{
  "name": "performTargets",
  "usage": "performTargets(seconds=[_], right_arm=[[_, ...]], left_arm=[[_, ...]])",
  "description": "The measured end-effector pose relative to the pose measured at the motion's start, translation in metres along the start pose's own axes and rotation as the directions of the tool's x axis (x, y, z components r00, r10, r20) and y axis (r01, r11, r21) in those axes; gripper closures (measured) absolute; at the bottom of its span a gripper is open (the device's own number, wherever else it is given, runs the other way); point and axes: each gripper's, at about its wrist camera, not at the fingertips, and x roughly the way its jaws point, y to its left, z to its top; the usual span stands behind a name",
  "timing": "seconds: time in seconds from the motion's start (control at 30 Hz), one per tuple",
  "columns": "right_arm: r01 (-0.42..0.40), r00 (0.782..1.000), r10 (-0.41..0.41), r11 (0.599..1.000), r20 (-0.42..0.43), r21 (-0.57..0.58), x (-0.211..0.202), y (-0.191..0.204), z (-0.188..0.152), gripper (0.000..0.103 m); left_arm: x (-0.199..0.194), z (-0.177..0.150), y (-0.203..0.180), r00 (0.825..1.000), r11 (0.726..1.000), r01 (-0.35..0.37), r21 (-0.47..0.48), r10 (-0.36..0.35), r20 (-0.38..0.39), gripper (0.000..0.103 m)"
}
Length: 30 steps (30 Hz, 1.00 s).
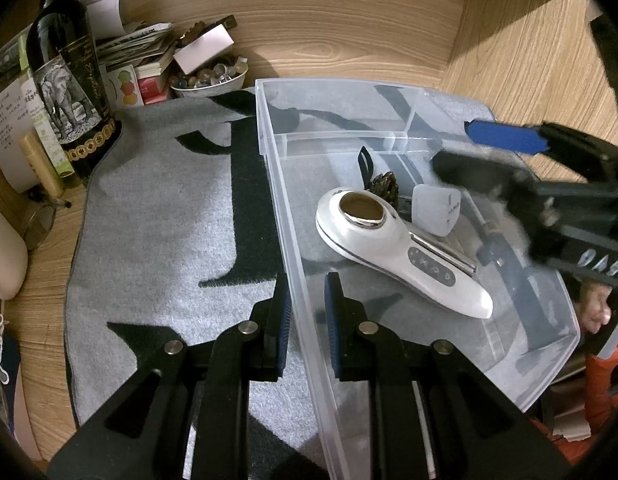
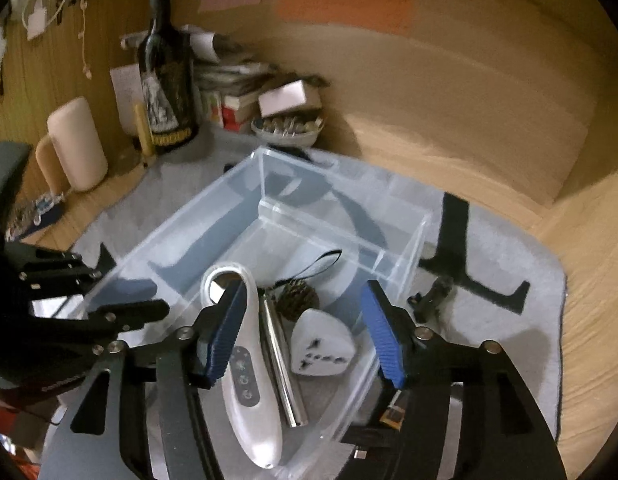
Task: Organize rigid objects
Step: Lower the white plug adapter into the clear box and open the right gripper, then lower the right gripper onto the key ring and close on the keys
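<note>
Wooden desk under a grey towel carries everything. Left gripper has its jaws pinching the near wall of the clear plastic bin. Right gripper hangs over the bin, jaws spread wide and holding nothing. Inside lie a white handheld device, a metal rod, a white plug adapter and a pinecone charm. Beyond stands a dark bottle.

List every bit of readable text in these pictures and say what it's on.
"DAS": on the right gripper body.
Wine bottle label: gold script beside an elephant drawing, too blurred to read.
White handheld device: button icons only, no words.
White adapter: marks too small.
Wall notes, papers: illegible.
</note>
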Motion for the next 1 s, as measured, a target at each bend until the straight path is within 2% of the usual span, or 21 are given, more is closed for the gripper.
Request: performTargets(seconds=[0.1, 0.2, 0.3, 0.5, 0.67, 0.8, 1.0], right_arm=[[0.015, 0.999, -0.017, 0.999, 0.048, 0.031, -0.016, -0.009, 0.003, 0.044], [0.036, 0.994, -0.043, 0.997, 0.098, 0.068, -0.034, -0.021, 0.005, 0.037], [0.069, 0.988, -0.082, 0.993, 0.131, 0.097, -0.049, -0.034, 0.005, 0.036], [0.134, 0.979, -0.155, 0.979, 0.133, 0.155, -0.061, -0.061, -0.008, 0.036], [0.168, 0.981, -0.184, 0.965, 0.064, 0.199, -0.044, -0.080, -0.027, 0.036], [0.203, 0.979, -0.202, 0.958, -0.023, 0.205, -0.017, -0.091, -0.045, 0.037], [0.222, 0.969, -0.191, 0.953, -0.158, 0.207, 0.018, -0.104, -0.069, 0.053]], left_arm=[[0.000, 0.000, 0.000, 1.000, 1.000, 0.000, 0.000, 0.000, 0.000, 0.087], [0.000, 0.000, 0.000, 1.000, 1.000, 0.000, 0.001, 0.000, 0.000, 0.087], [0.000, 0.000, 0.000, 1.000, 1.000, 0.001, 0.000, -0.001, 0.000, 0.087], [0.000, 0.000, 0.000, 1.000, 1.000, 0.000, 0.000, 0.000, 0.000, 0.087], [0.000, 0.000, 0.000, 1.000, 1.000, 0.000, 0.000, 0.000, 0.000, 0.087], [0.000, 0.000, 0.000, 1.000, 1.000, 0.001, 0.000, -0.001, 0.000, 0.087], [0.000, 0.000, 0.000, 1.000, 1.000, 0.001, 0.000, -0.001, 0.000, 0.087]])
